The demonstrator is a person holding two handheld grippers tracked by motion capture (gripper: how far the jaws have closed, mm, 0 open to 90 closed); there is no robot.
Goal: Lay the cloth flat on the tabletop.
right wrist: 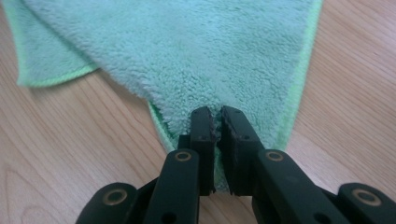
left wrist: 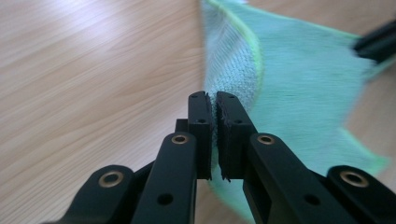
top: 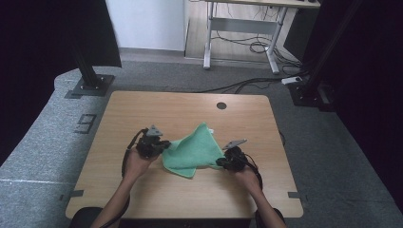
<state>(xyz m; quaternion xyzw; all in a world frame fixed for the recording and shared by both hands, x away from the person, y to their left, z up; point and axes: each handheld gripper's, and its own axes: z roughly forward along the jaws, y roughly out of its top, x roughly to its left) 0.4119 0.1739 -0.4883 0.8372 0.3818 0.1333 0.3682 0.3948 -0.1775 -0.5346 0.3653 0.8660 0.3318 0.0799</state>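
Two grippers pinch a green cloth at opposite corners on a wooden table.

Nearest the person, the right gripper (top: 221, 162) is clamped on the cloth's (top: 195, 151) right corner; the left gripper (top: 167, 144) is closed tight on its left edge. The cloth lies bunched between them, peaking toward the table's (top: 142, 109) far side.
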